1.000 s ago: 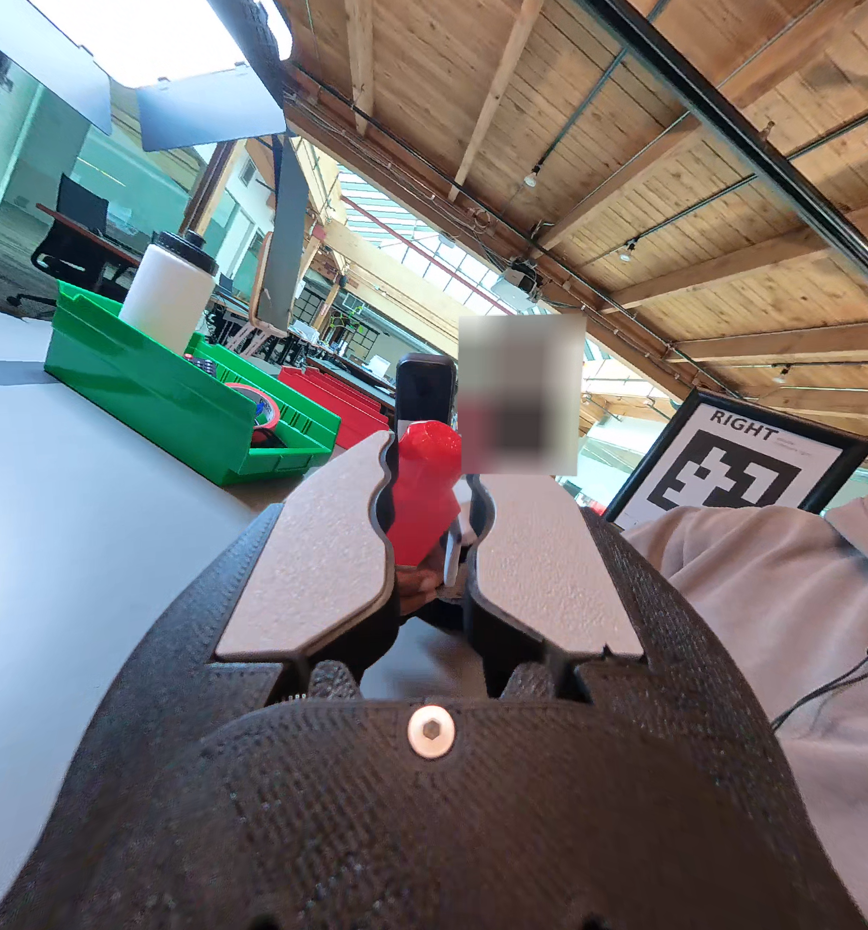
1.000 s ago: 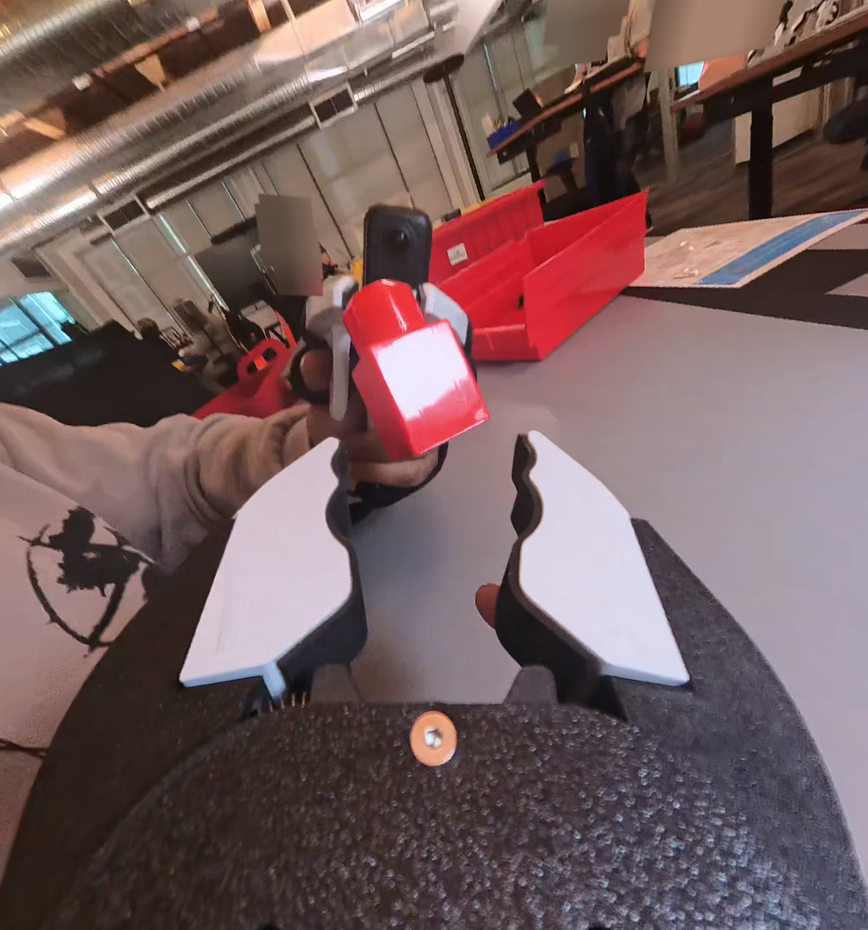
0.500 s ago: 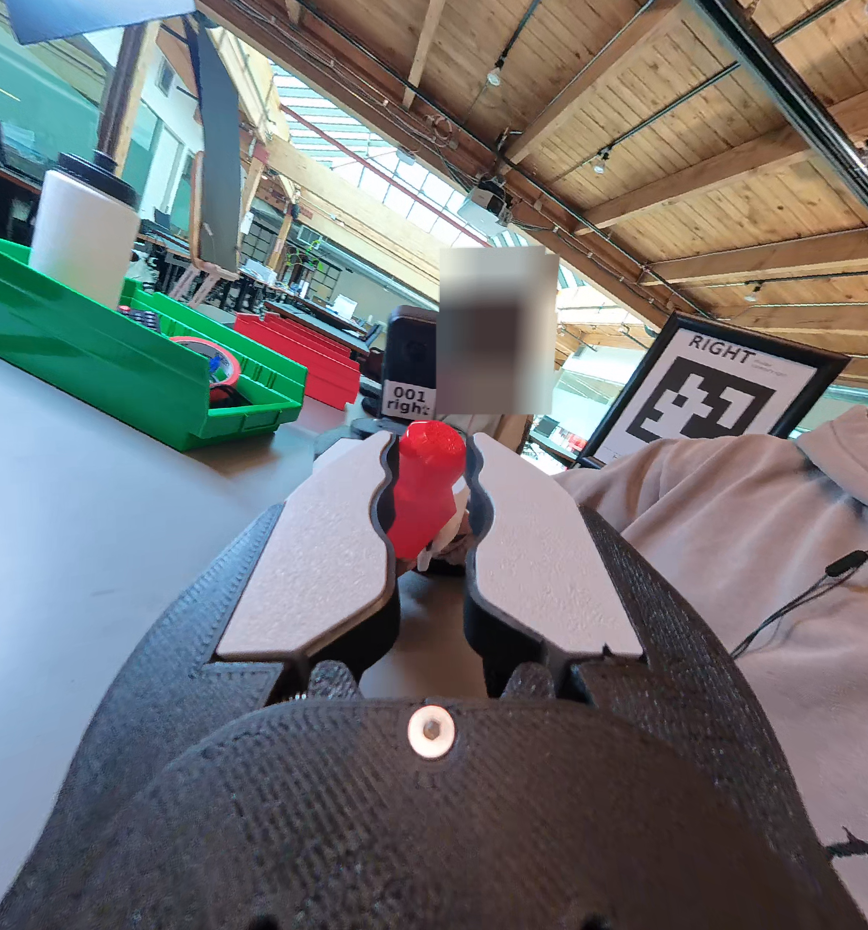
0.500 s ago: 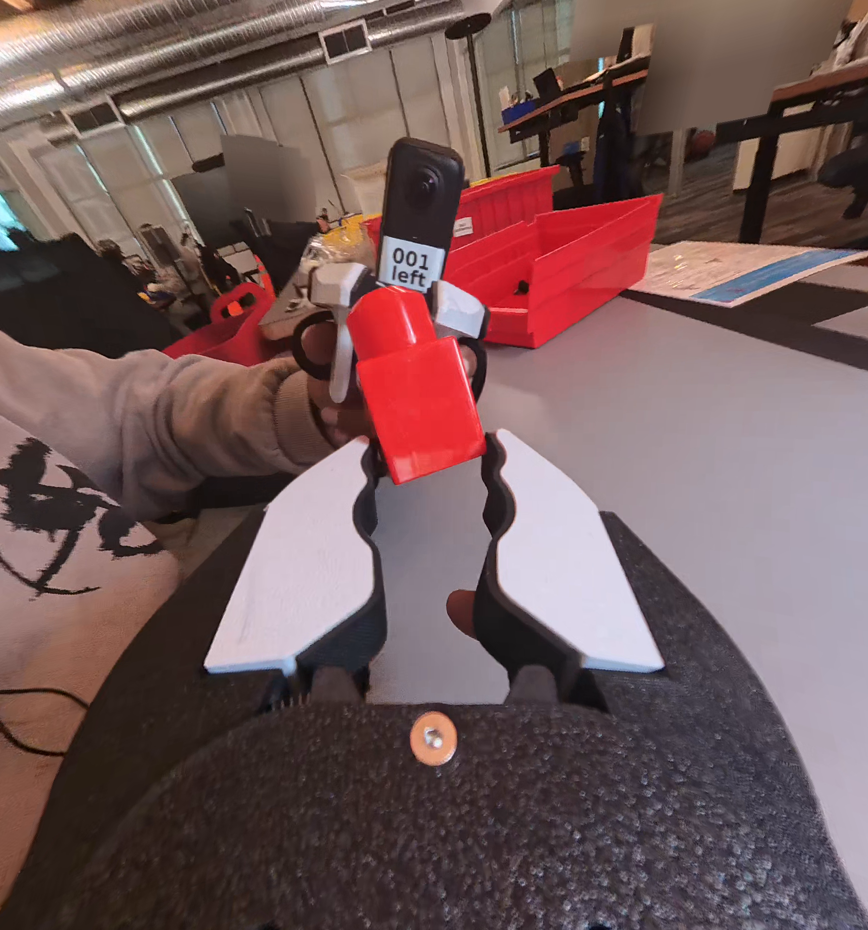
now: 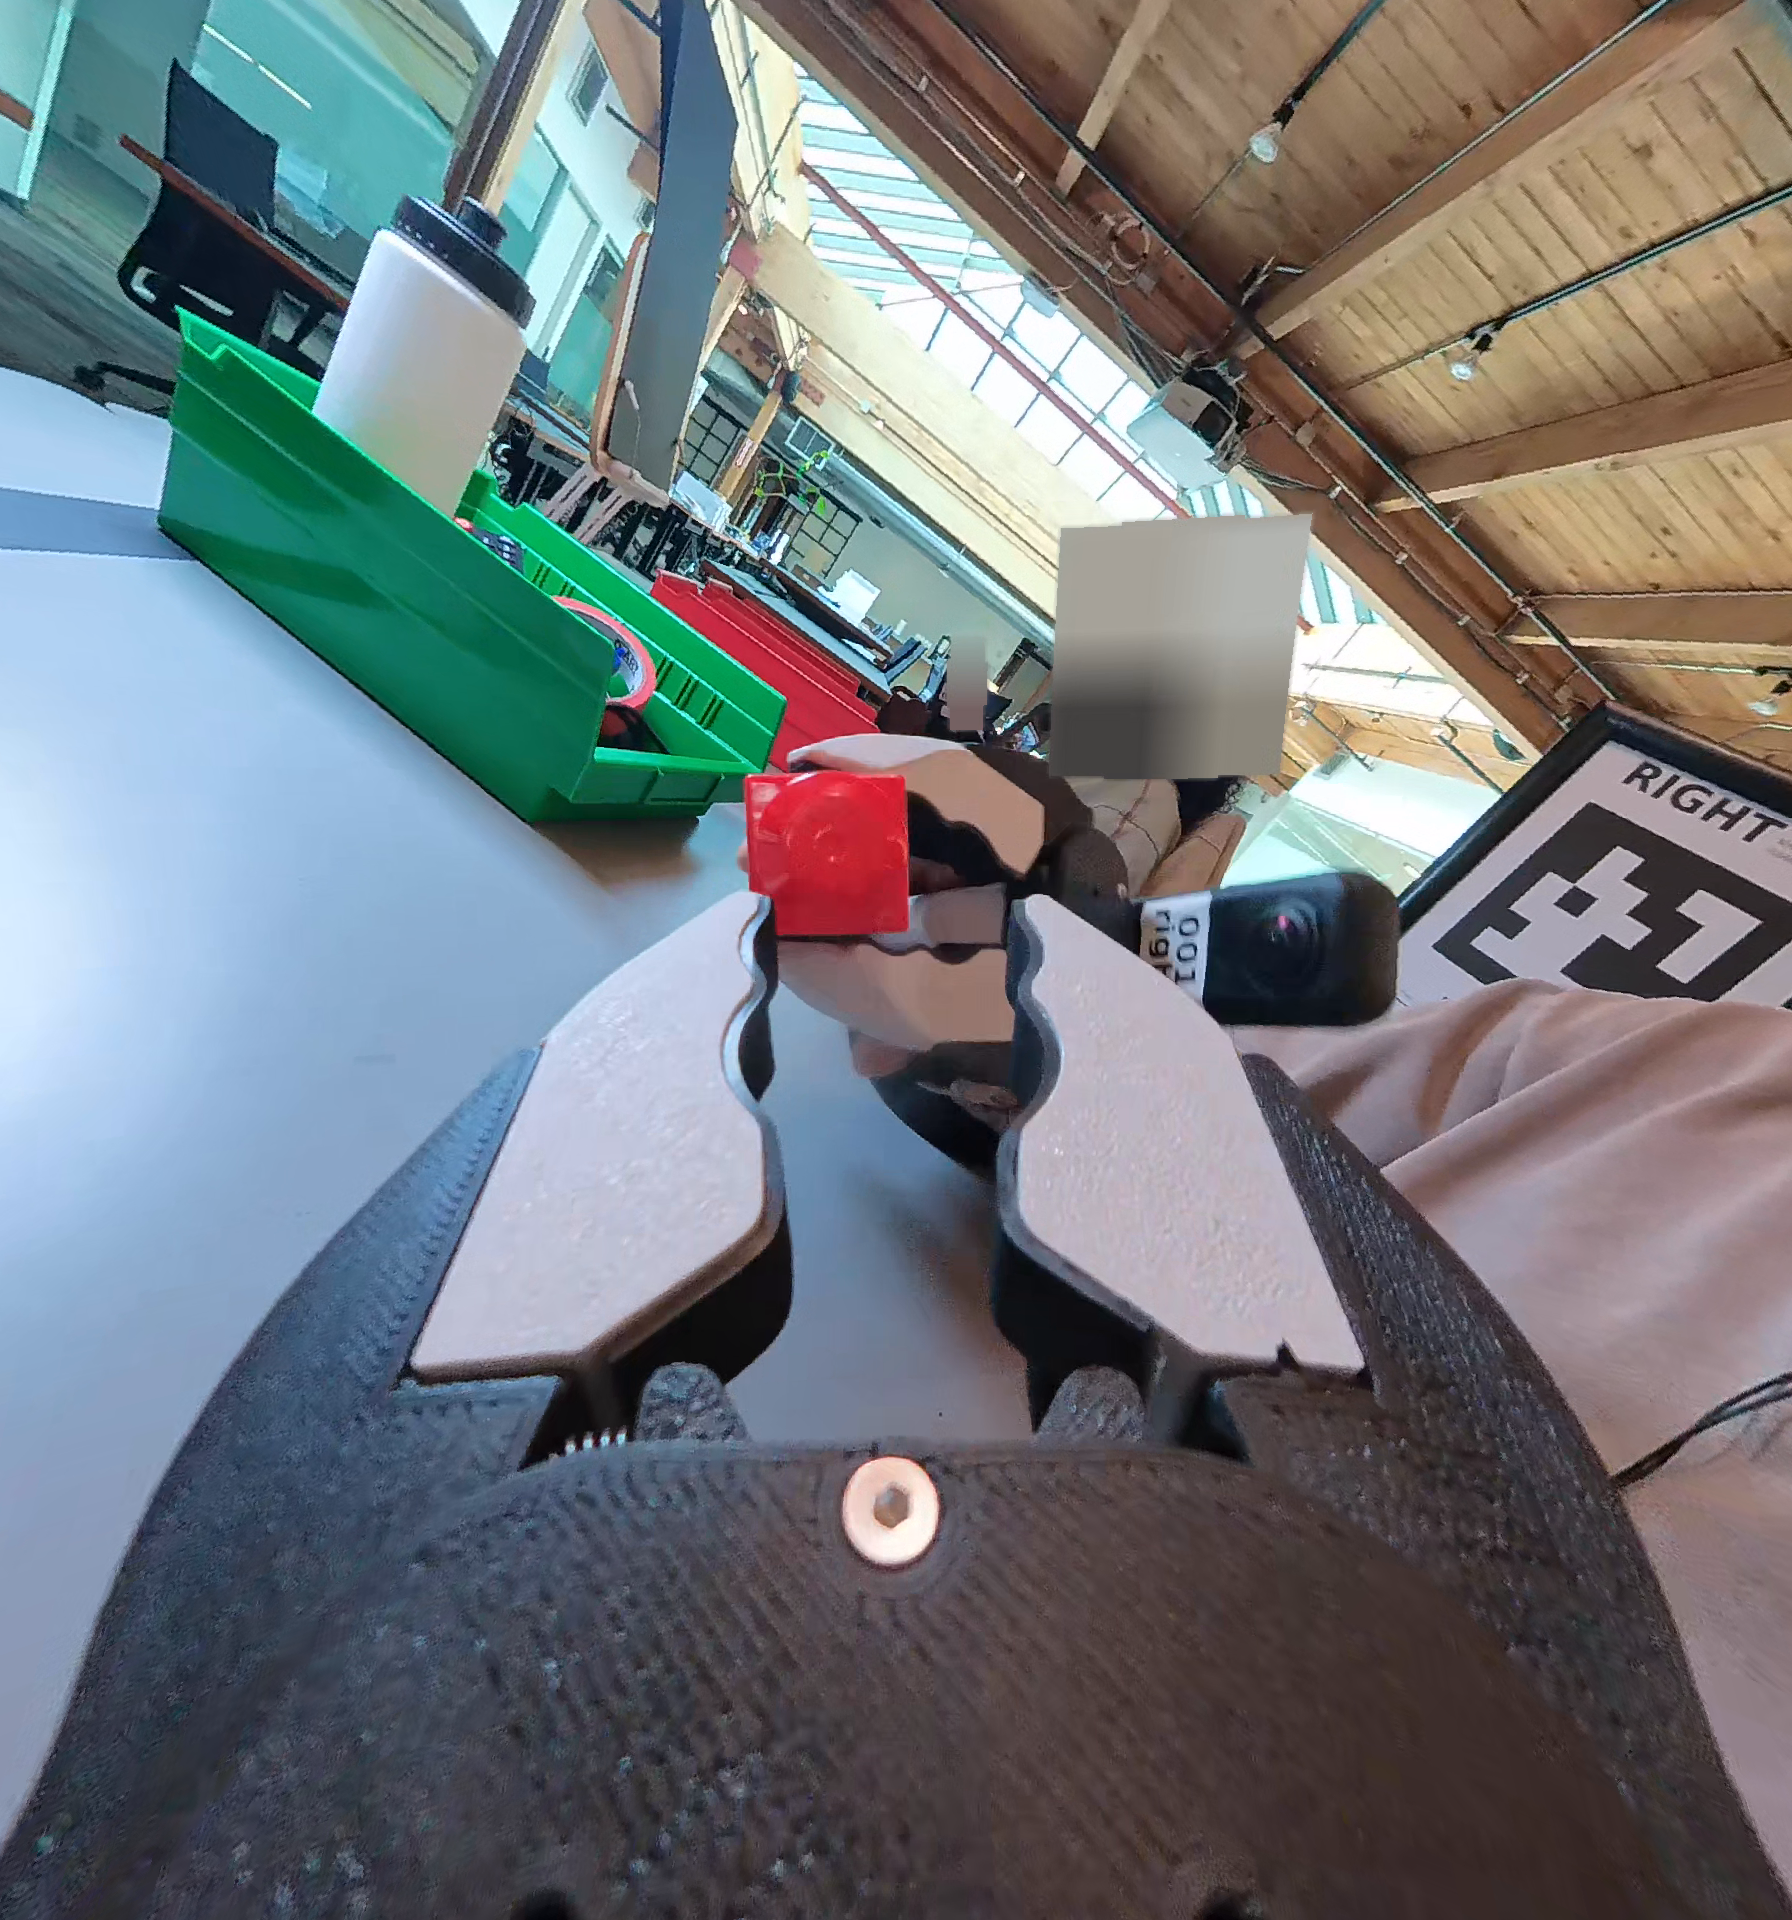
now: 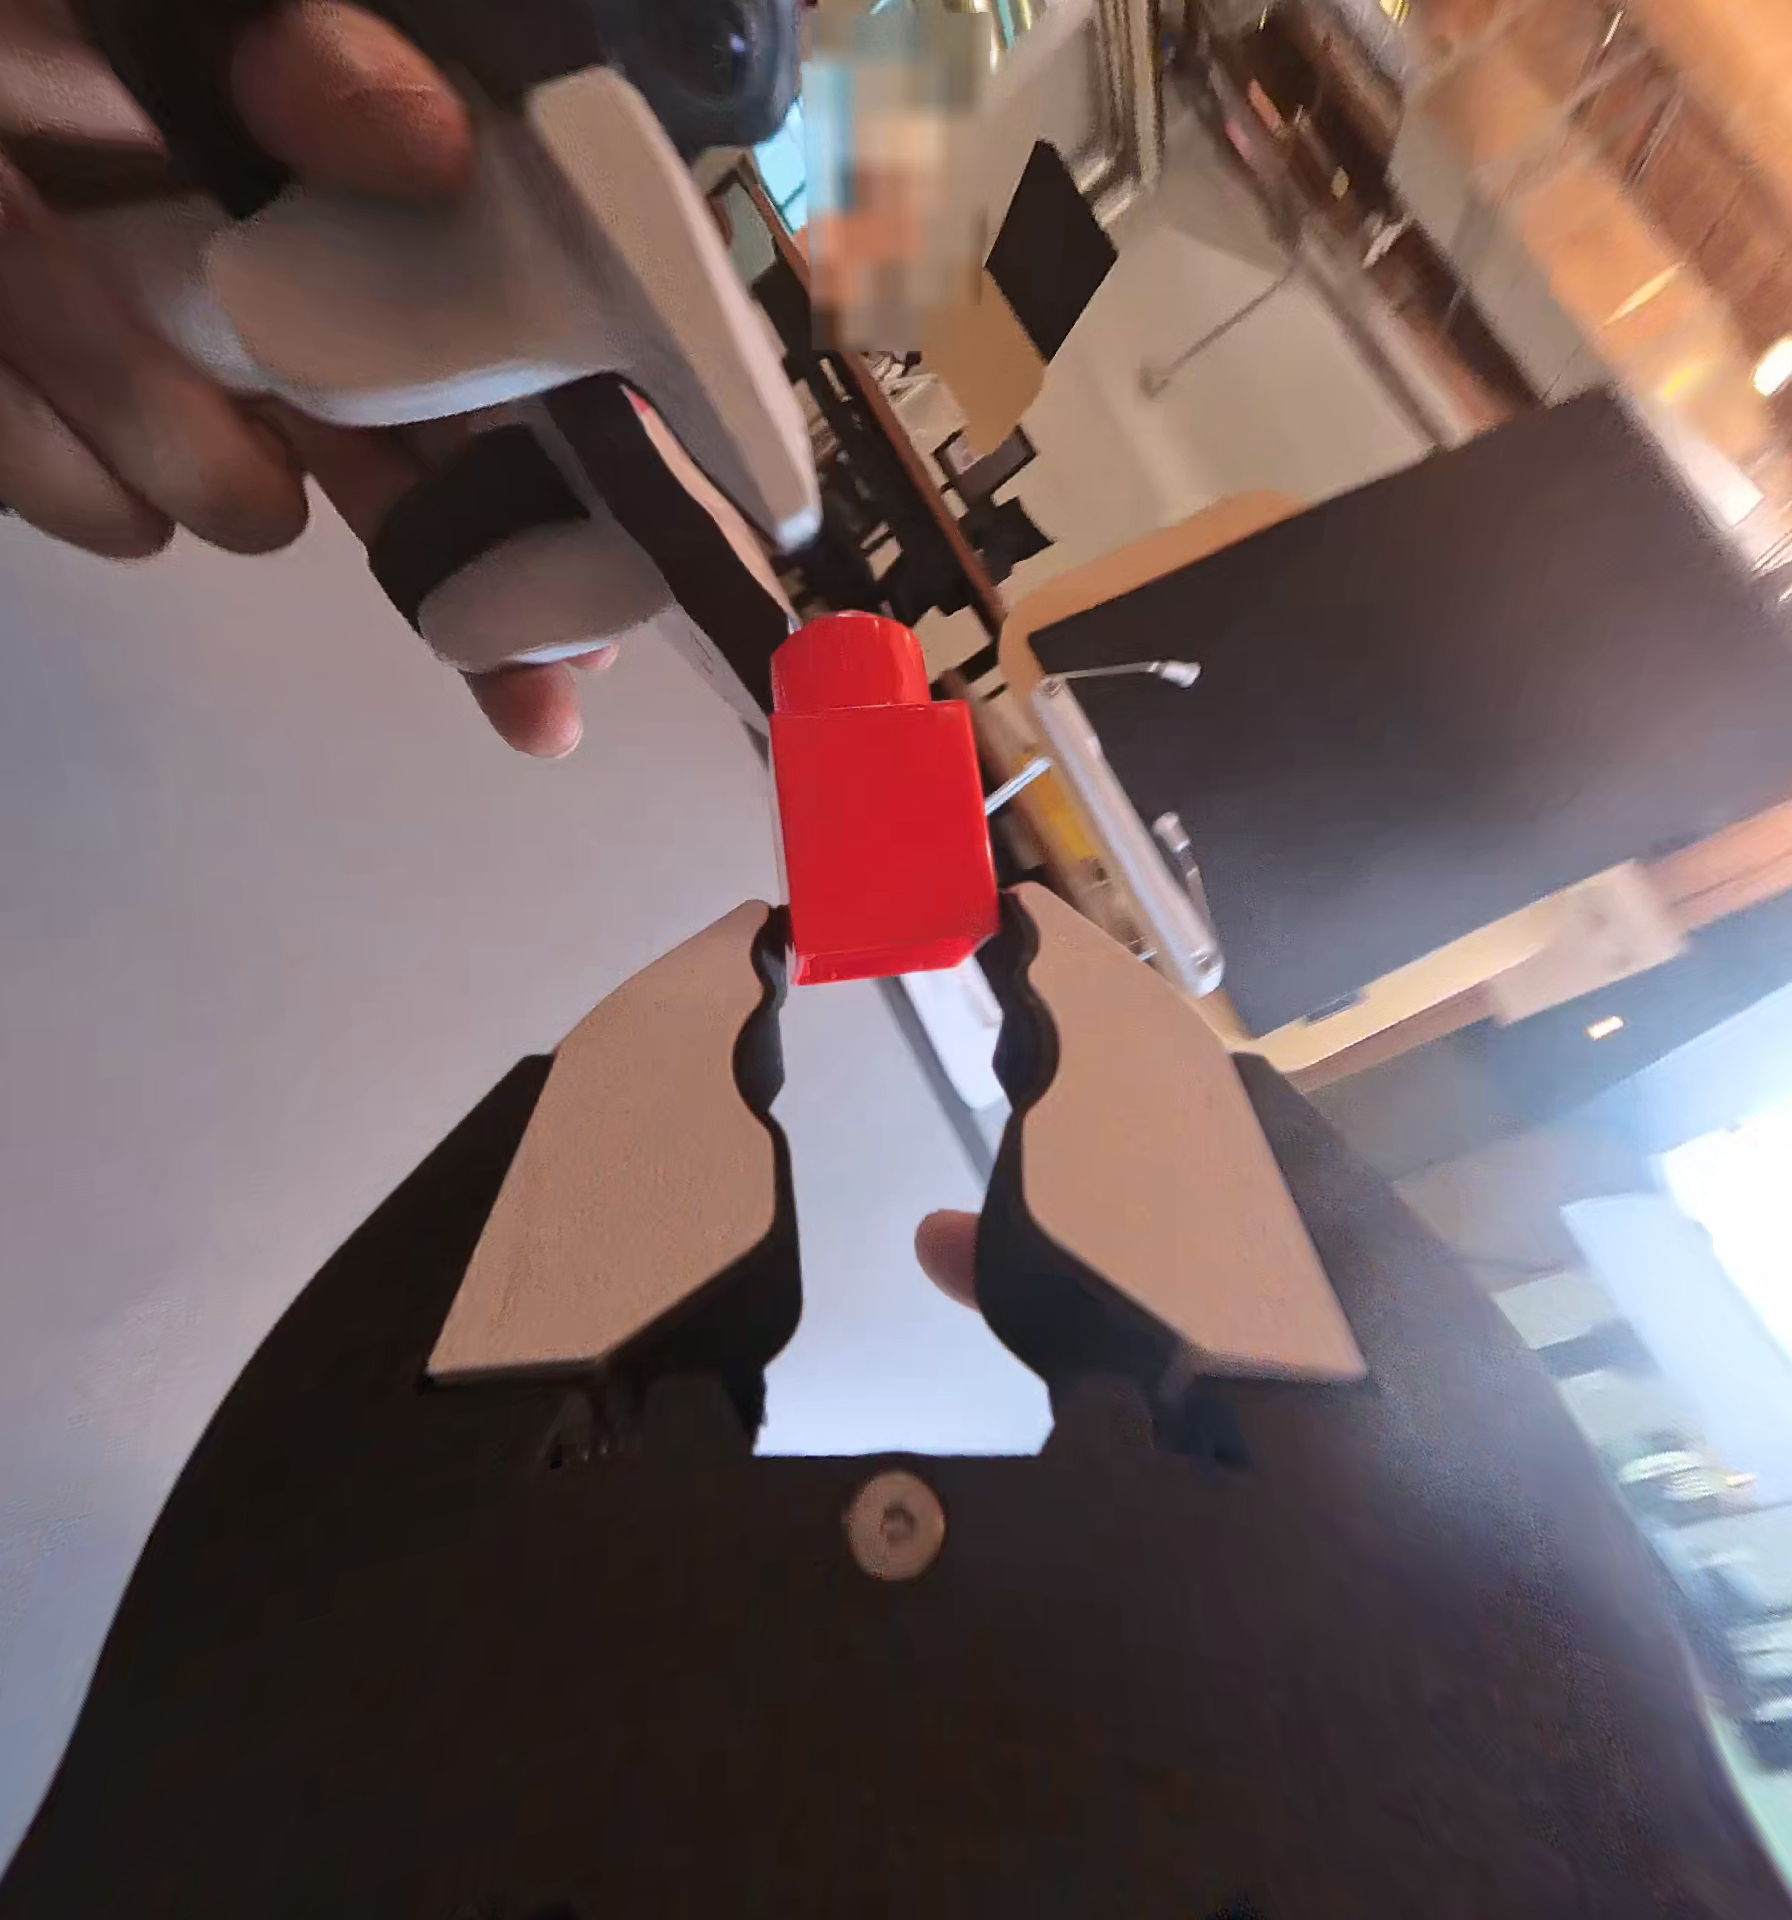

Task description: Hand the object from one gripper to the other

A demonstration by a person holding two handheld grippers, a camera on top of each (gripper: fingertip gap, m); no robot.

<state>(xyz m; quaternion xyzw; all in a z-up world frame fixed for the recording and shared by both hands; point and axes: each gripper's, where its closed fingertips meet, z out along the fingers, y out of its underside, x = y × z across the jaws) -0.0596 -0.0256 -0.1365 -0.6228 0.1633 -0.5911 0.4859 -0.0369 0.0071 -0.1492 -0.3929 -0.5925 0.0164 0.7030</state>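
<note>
Our left tongs (image 5: 887, 925) have just let go and stand apart; our right tongs (image 6: 887, 935) now clamp the red block (image 6: 876, 821), mid-frame: handover done.

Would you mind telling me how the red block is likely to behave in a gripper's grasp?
The red block looks like rigid moulded plastic, so probably stiff and light. Its glossy faces may be slippery. The right gripper pinches only its bottom edge, so it might pivot.

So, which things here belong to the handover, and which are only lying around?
Job:
- red block
- right gripper, shut on it
- left gripper, open

Lying about:
- green bin
- white bottle
- red bin
</note>
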